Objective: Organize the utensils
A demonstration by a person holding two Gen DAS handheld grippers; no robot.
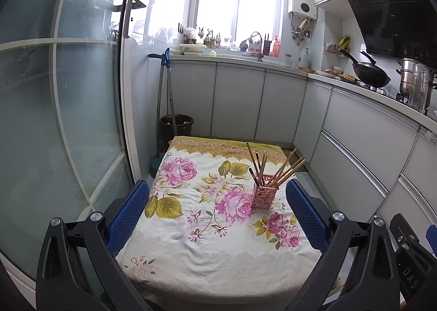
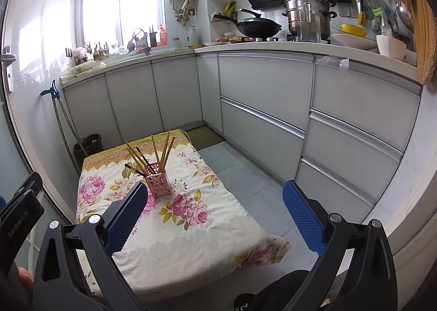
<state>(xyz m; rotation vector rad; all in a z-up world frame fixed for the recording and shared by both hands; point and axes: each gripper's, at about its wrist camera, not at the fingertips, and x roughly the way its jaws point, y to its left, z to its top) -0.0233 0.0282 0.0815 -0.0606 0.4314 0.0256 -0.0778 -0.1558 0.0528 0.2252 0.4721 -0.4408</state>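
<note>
Both grippers, left gripper [image 1: 217, 211] and right gripper [image 2: 215, 214], gape wide, empty; wooden chopsticks [image 1: 275, 167] fan from perforated pink holder [image 1: 263, 195], tips hidden, on floral-clothed desk [image 1: 218, 251]

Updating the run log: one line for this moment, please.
left gripper open, empty | right gripper open, empty | chopsticks in holder | cloth bare otherwise

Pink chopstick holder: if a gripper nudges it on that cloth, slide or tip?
Probably tips. The holder is narrow and upright, and the chopsticks lean out well above its rim, so it looks top-heavy. Its walls are perforated, so likely light. The soft flowered cloth may snag its base.
</note>
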